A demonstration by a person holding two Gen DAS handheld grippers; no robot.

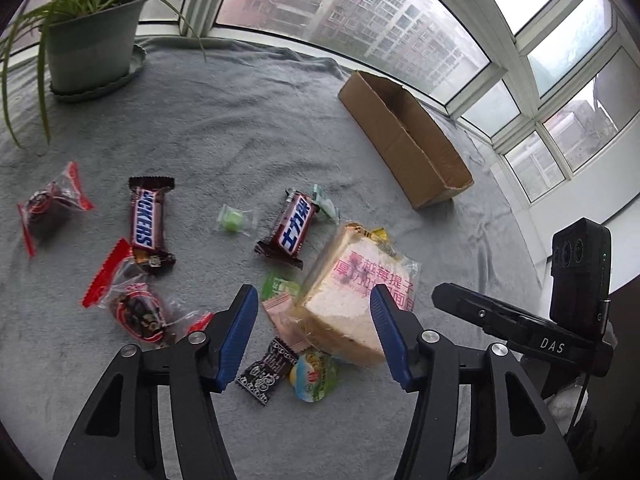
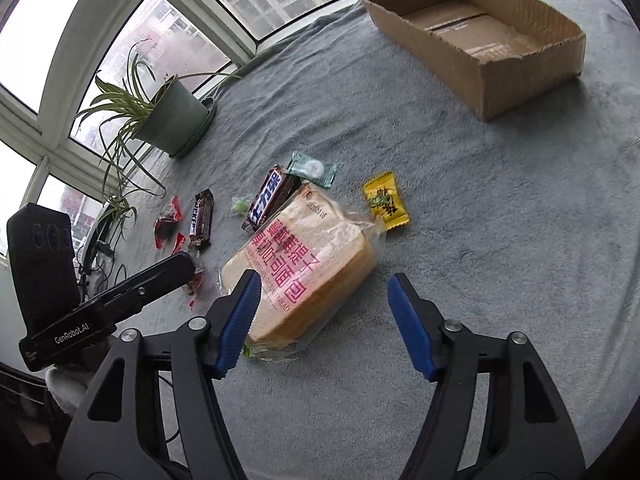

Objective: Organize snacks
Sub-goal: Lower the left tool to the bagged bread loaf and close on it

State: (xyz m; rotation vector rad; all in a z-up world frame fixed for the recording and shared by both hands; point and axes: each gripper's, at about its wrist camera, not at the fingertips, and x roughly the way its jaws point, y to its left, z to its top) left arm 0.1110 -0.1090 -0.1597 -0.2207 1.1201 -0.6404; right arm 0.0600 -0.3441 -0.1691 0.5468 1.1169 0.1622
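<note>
Snacks lie scattered on a grey blanket [image 1: 200, 128]. A bagged bread loaf [image 1: 352, 292] lies in the middle; it also shows in the right wrist view [image 2: 304, 264]. Two Snickers bars [image 1: 147, 220] [image 1: 290, 226], red-wrapped sweets [image 1: 136, 308] and small candies [image 1: 234, 220] lie around it. A yellow candy [image 2: 385, 200] lies right of the loaf. The open cardboard box [image 2: 480, 28] stands empty at the far right. My left gripper [image 1: 314, 308] is open above small sweets beside the loaf. My right gripper [image 2: 324, 296] is open over the loaf's near end.
A potted spider plant [image 1: 92, 48] stands on a saucer at the far left by the windows. The box also shows in the left wrist view [image 1: 404, 136]. Bare blanket [image 2: 500, 240] stretches between the loaf and the box.
</note>
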